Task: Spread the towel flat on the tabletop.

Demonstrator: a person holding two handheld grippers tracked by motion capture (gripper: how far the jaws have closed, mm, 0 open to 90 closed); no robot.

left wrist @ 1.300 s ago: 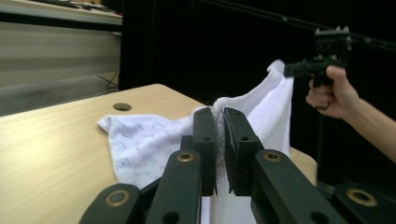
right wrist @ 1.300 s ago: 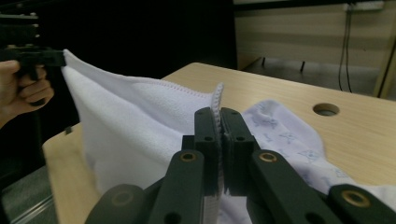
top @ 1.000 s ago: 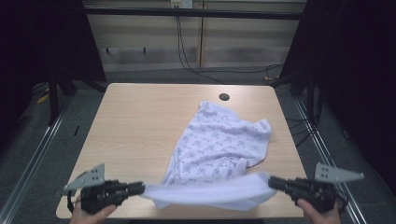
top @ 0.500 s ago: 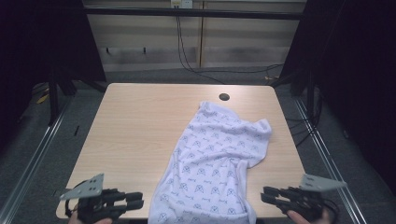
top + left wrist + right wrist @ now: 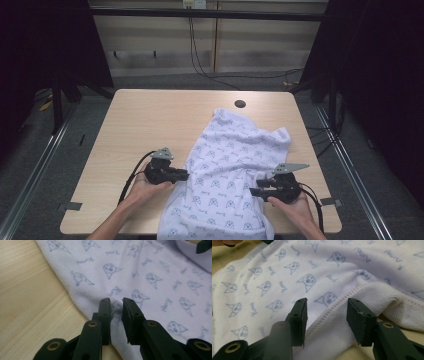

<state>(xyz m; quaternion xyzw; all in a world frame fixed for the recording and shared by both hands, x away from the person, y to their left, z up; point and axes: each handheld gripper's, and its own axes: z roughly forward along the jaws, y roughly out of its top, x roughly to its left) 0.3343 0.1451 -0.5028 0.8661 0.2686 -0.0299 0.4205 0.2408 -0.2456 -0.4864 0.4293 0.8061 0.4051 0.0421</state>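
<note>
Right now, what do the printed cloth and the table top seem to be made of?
Cloth: soft knit, likely cotton, matte; ribbed weave and stitched hem show, with blue printed faces.
Table top: pale wood-look board, probably laminate; straight grain lines, smooth low sheen.

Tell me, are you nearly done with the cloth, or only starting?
Only starting, it seems. The printed cloth lies rumpled on the table, its near end hanging over the front edge, with no neat fold to see. Right now the left tool sits at the cloth's left side, jaws a little apart, and the right tool is open over a hemmed edge. Gripping and folding or smoothing probably still lie ahead.
</note>
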